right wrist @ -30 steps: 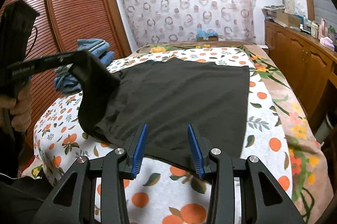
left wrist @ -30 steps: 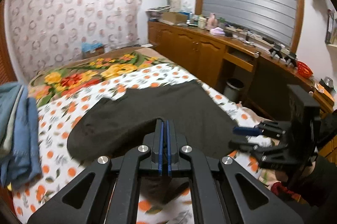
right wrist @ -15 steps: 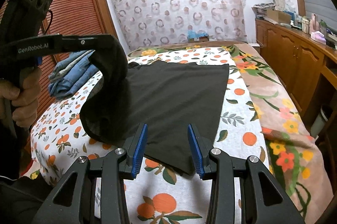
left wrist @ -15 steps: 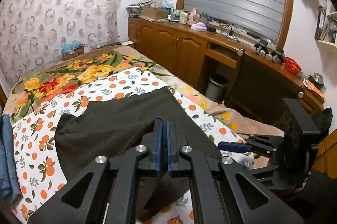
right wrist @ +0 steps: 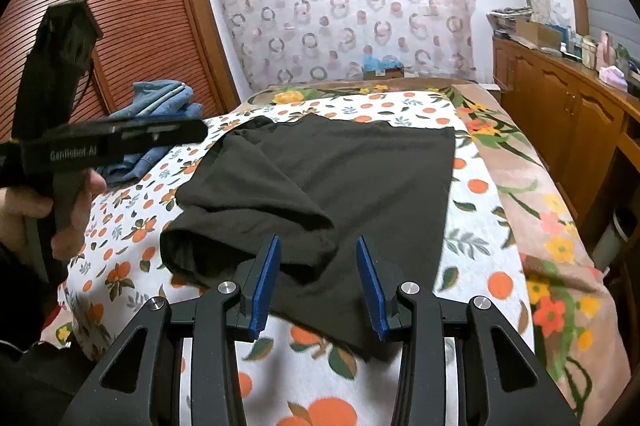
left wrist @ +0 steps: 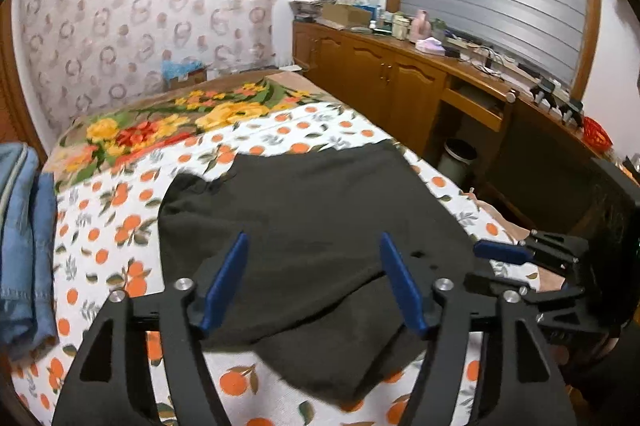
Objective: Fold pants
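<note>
The black pants (left wrist: 320, 218) lie on the orange-print bedsheet (left wrist: 108, 246), with the near left part folded over in a loose flap (right wrist: 256, 202). My left gripper (left wrist: 314, 282) is open and empty, held just above the near folded edge. My right gripper (right wrist: 318, 278) is open and empty above the pants' near edge. The left gripper's body also shows at the left of the right wrist view (right wrist: 100, 142), and the right gripper shows at the right of the left wrist view (left wrist: 532, 266).
A pile of blue jeans (right wrist: 160, 110) lies on the bed's left side, also in the left wrist view (left wrist: 22, 246). A wooden cabinet counter (left wrist: 400, 82) with clutter runs along the right. A louvred wardrobe (right wrist: 132, 18) stands left. A floral blanket (right wrist: 540, 218) covers the bed's right edge.
My left gripper was shut on the pants' fabric and lifted it over; it has now opened and the fabric lies folded on the pants. The right gripper stayed open.
</note>
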The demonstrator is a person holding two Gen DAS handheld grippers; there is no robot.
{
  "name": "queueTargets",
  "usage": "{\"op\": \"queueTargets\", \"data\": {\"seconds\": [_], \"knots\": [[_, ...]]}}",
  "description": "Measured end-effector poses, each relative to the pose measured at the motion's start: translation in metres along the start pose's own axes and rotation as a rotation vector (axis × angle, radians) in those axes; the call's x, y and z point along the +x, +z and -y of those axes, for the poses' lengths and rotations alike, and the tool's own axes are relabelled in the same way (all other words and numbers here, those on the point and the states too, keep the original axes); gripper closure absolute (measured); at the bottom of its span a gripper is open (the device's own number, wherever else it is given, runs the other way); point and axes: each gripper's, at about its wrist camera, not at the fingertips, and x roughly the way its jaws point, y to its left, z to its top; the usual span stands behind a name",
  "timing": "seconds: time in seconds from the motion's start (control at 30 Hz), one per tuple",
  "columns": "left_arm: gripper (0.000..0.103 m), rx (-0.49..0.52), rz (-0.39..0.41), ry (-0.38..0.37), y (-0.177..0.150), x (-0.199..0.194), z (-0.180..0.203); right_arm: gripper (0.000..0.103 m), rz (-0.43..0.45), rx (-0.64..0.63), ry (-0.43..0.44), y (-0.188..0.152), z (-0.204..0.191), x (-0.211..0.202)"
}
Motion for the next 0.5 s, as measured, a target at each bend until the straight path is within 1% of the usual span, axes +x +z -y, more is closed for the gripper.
{"op": "queueTargets", "data": {"seconds": [0.03, 0.07, 0.27, 0.5], "knots": [[0.025, -0.009, -0.003, 0.001, -0.003, 0.001, -0.004, 0.062, -0.003, 0.0, 0.003, 0.001, -0.001, 0.004], [0.024, -0.017, -0.005, 0.002, -0.006, 0.002, -0.008, 0.062, -0.008, 0.0, 0.005, 0.002, -0.001, 0.008], [0.024, -0.05, -0.008, 0.046, -0.025, 0.005, -0.023, 0.062, -0.074, -0.008, -0.012, 0.005, -0.002, 0.036], [0.024, -0.078, -0.033, 0.049, -0.045, 0.006, -0.036, 0.062, -0.125, -0.02, -0.028, 0.008, -0.007, 0.048]]}}
